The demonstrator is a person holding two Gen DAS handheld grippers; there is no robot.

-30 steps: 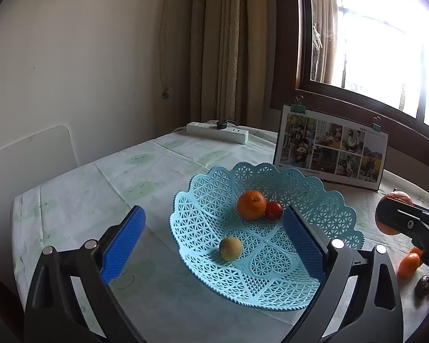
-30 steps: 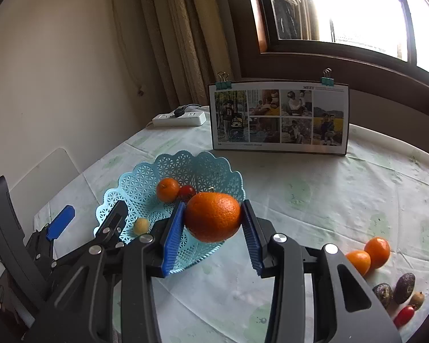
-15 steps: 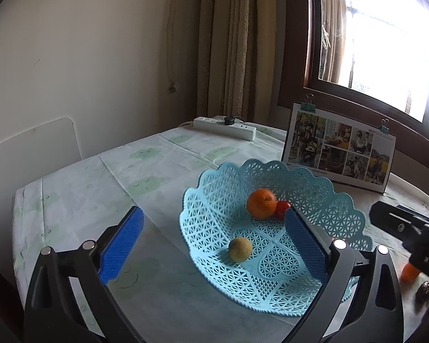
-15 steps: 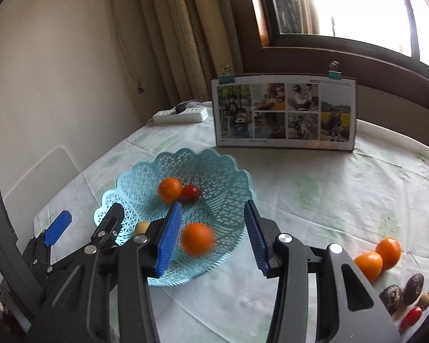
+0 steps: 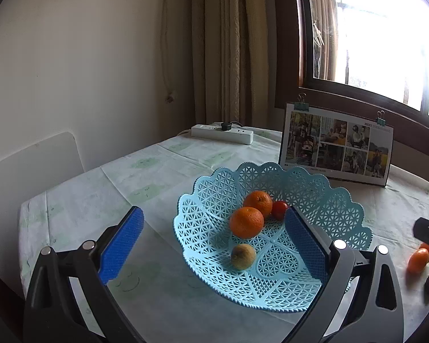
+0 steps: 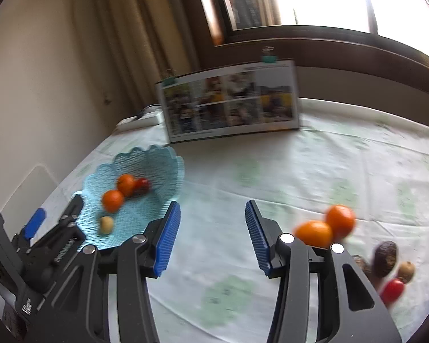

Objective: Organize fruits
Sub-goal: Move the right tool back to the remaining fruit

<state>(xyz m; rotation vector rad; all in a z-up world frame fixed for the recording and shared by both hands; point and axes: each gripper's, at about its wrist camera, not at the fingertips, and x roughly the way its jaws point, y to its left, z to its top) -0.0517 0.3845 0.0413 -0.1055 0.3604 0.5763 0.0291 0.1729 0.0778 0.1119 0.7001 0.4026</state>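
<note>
A light blue lattice basket (image 5: 323, 197) (image 6: 168, 168) sits on the table. In it lie two oranges (image 5: 246, 222) (image 5: 258, 203), a red tomato (image 5: 279, 210) and a small yellowish fruit (image 5: 243, 256). My left gripper (image 5: 214, 245) is open, its blue pads either side of the basket's near left part, holding nothing. My right gripper (image 6: 213, 235) is open and empty above bare tablecloth, right of the basket. Loose fruit lies on the table at the right: two small oranges (image 6: 314, 233) (image 6: 340, 220), dark fruits (image 6: 385, 258), a tan one (image 6: 406, 271) and a red one (image 6: 393, 290).
A clipped photo board (image 5: 337, 145) stands upright behind the basket. A white power strip (image 5: 223, 134) lies at the table's far corner by the curtain. A white chair back (image 5: 28, 165) is at the left edge. The window is at the upper right.
My right gripper opened and dropped its orange, which now rests in the basket beside the first orange. The right gripper then swung right toward the loose fruit. The left gripper hardly moved.
</note>
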